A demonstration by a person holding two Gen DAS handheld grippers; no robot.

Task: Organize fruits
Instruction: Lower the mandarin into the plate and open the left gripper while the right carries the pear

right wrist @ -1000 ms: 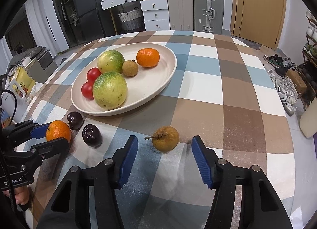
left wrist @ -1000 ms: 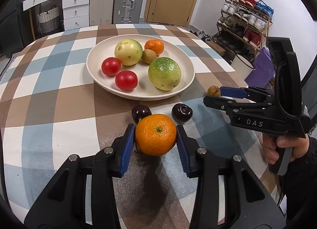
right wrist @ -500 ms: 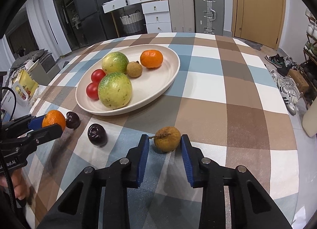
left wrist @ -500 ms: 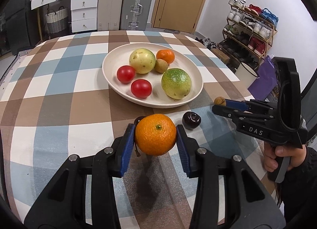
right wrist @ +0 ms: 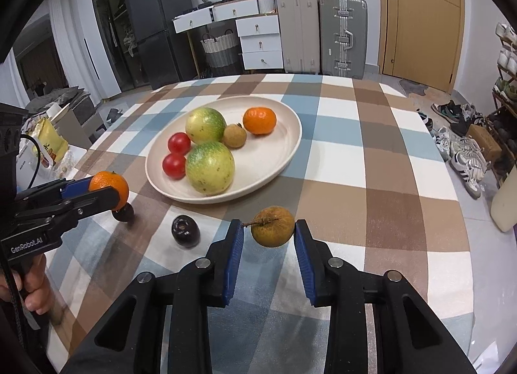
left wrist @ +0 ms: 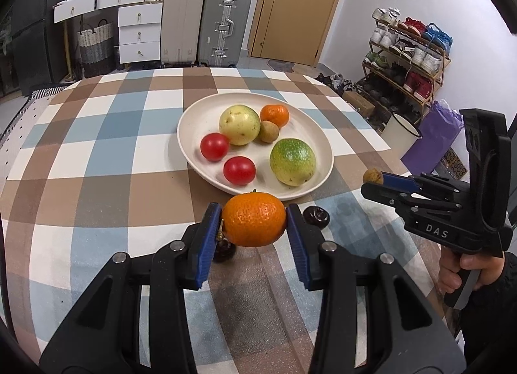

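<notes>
Here, in the left wrist view, the left gripper [left wrist: 254, 228] is clamped on an orange mandarin [left wrist: 254, 219], held above the checked tablecloth [left wrist: 97, 160] just short of the plate [left wrist: 194, 122]. Two dark plums lie under and beside it: one [left wrist: 223, 248] below the left pad, one [left wrist: 316, 216] just beside the right pad, both near the plate's front rim. Right of the plate, the right gripper [left wrist: 376, 180] pinches a small brown fruit [left wrist: 372, 176].

In the right wrist view, the right gripper [right wrist: 268, 238] is closed on that brown fruit [right wrist: 272, 226], lifted in front of the plate [right wrist: 284, 147]. The plate holds two green-yellow fruits, two tomatoes, a mandarin and a small brown fruit.
</notes>
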